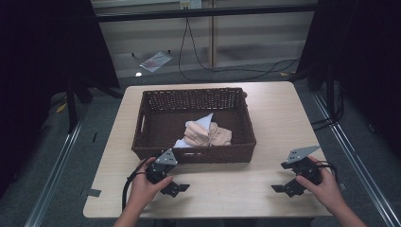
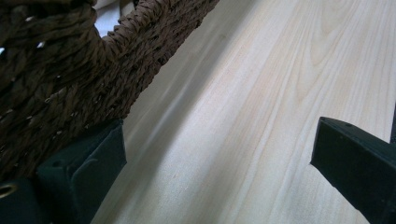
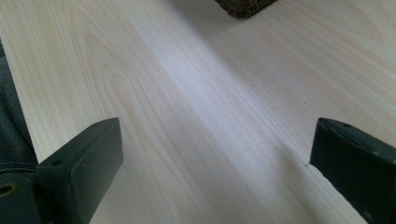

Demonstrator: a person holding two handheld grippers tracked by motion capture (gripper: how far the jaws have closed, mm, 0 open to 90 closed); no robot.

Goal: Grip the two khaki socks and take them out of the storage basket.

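Note:
A brown wicker basket [image 1: 194, 153] stands in the middle of the light wooden table [image 1: 279, 123]. Inside it lies a crumpled peach cloth [image 1: 208, 135] with a pale white-blue cloth [image 1: 204, 120] on it. My left gripper [image 1: 178, 189] rests on the table just in front of the basket's near left corner, open, with nothing between its fingers. In the left gripper view the basket wall [image 2: 60, 79] rises close beside the left finger [image 2: 88, 168]. My right gripper [image 1: 283, 189] sits near the table's front right, open and empty. The right gripper view looks across bare wood toward a basket corner [image 3: 243, 7].
Bare tabletop lies around the basket on both sides and along the front edge. Beyond the table are a grey floor with black cables [image 1: 222, 71], a clear plastic bag [image 1: 155, 60] and dark frame legs [image 1: 71, 101] at the left.

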